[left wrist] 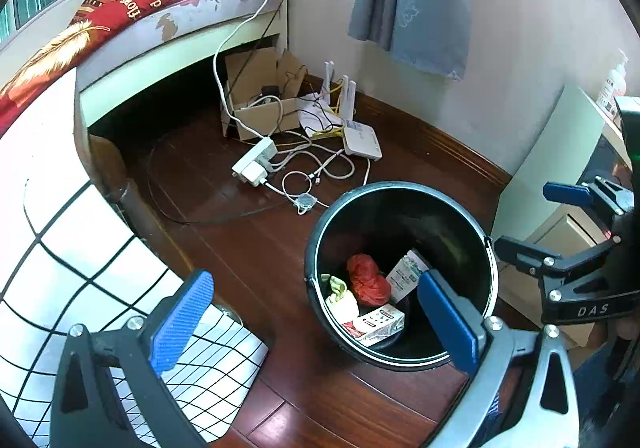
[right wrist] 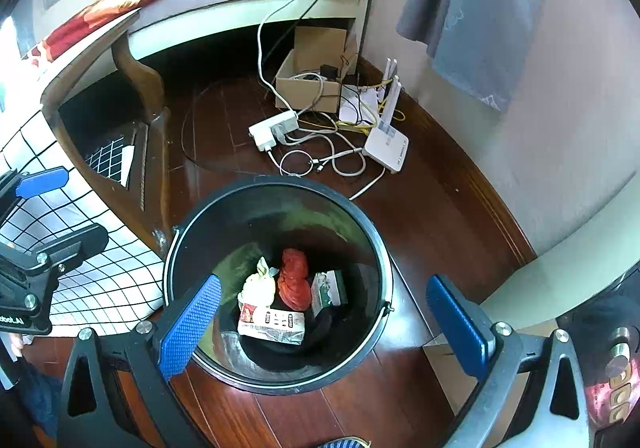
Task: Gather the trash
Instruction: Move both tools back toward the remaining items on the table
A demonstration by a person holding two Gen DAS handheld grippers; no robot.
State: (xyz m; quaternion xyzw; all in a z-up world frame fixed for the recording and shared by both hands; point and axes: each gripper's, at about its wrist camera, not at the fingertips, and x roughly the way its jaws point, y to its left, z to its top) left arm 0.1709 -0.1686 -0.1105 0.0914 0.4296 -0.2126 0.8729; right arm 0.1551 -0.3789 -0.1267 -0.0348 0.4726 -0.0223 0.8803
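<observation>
Both claws are seen spread wide and empty above a black bin (right wrist: 280, 288) on the wooden floor (right wrist: 420, 208): the left claw (left wrist: 316, 324) with the bin at its two o'clock, the right claw (right wrist: 324, 324) directly over it. The collected trash is shown at the bin's bottom: a red wad (right wrist: 295, 284), a pale wrapper (right wrist: 258, 286), a flattened carton (right wrist: 272, 322) and a small box (right wrist: 330, 288). At twelve o'clock beyond the rim, a power strip (right wrist: 276, 128), loose cables (right wrist: 320, 160) and a router (right wrist: 386, 146) are spread beside a cardboard box (right wrist: 310, 88). Any further sweep could snag live wiring, or the light bin could be tipped by a clipped rim.
</observation>
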